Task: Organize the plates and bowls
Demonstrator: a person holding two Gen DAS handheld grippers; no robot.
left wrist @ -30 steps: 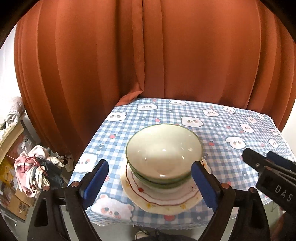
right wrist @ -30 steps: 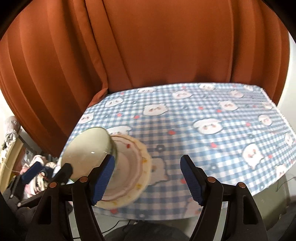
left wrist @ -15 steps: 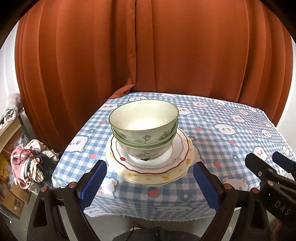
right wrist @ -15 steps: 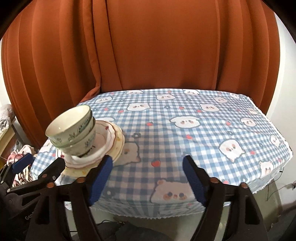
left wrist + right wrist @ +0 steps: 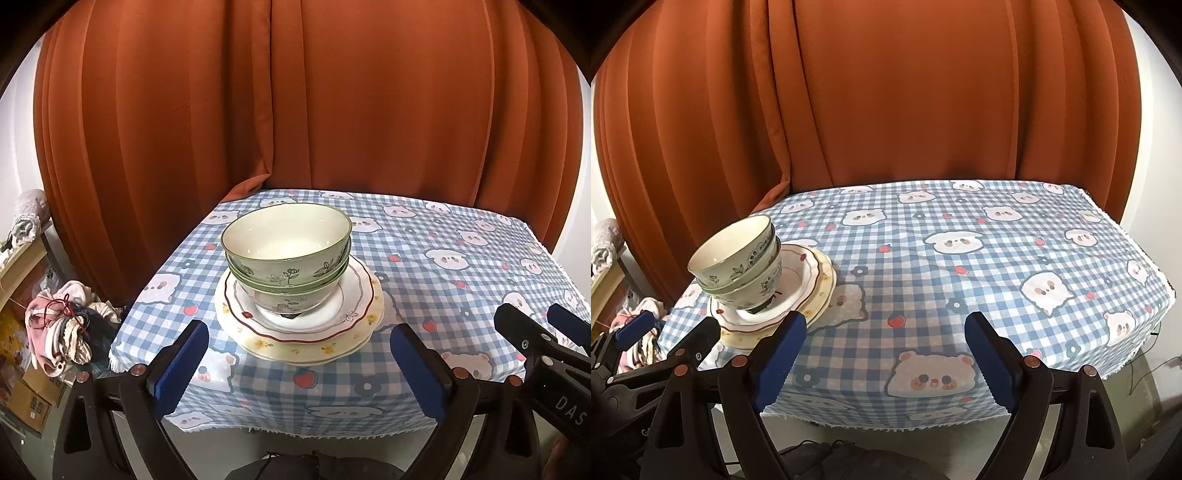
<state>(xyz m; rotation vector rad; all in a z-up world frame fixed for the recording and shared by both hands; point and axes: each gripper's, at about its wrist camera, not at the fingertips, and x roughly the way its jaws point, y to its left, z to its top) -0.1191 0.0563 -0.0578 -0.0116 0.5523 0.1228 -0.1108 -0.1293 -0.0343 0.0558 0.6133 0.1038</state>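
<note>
So: green bowls [image 5: 286, 254] nested on two stacked plates [image 5: 299, 314] near counter [image 5: 443, 266] left edge — compact stack, looks sorted. Left tongs [image 5: 297, 365] and right tongs [image 5: 882, 356] released, jaws just widened, nothing between them.

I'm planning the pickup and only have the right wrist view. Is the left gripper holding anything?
Observer: No. The left gripper is empty; its jaws have just been opening and stand wide.
Operator: Is there anything inside the top bowl?
Observer: No, the top bowl is bare down to its bottom.
Operator: Do the plates overhang the near table edge?
Observer: No. The yellow plate sits back from it, with tablecloth showing in front.
</note>
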